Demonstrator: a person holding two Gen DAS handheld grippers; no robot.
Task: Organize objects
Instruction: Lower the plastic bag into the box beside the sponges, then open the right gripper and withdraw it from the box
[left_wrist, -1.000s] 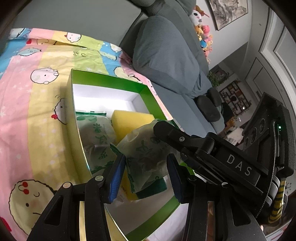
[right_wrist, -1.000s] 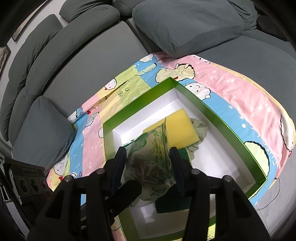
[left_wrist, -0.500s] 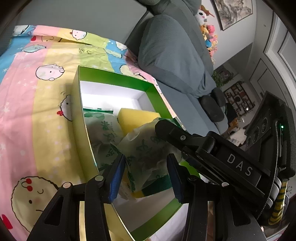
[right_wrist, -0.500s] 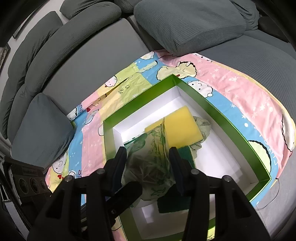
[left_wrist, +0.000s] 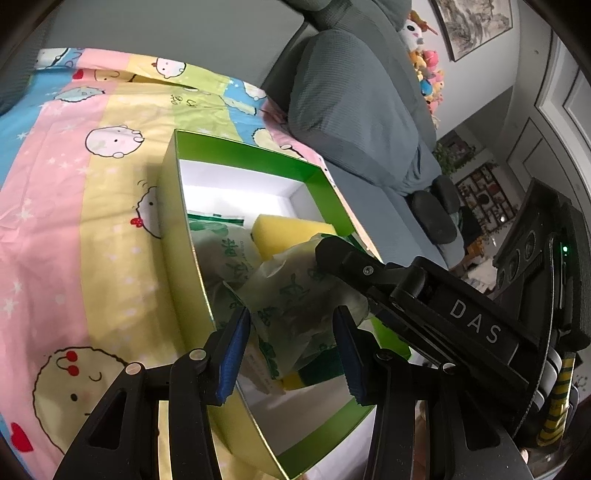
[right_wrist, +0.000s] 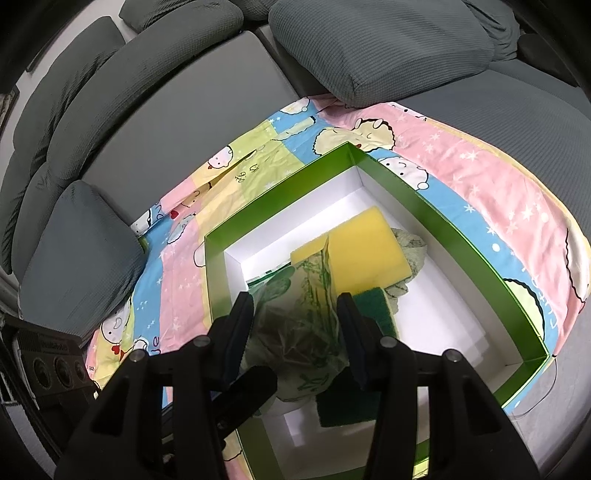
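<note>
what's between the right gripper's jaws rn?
A green-printed plastic packet, pinched between the right gripper jaws above the green box; the yellow sponge lies just beyond it. Clearest in the right wrist view.

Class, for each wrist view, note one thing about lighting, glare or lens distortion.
Left wrist view: the fisheye bends the green box wall into a curve, and its glossy near wall mirrors the packet. Right wrist view: dark vignette at the corners; the snack packet sits in shadow between the fingers.
</note>
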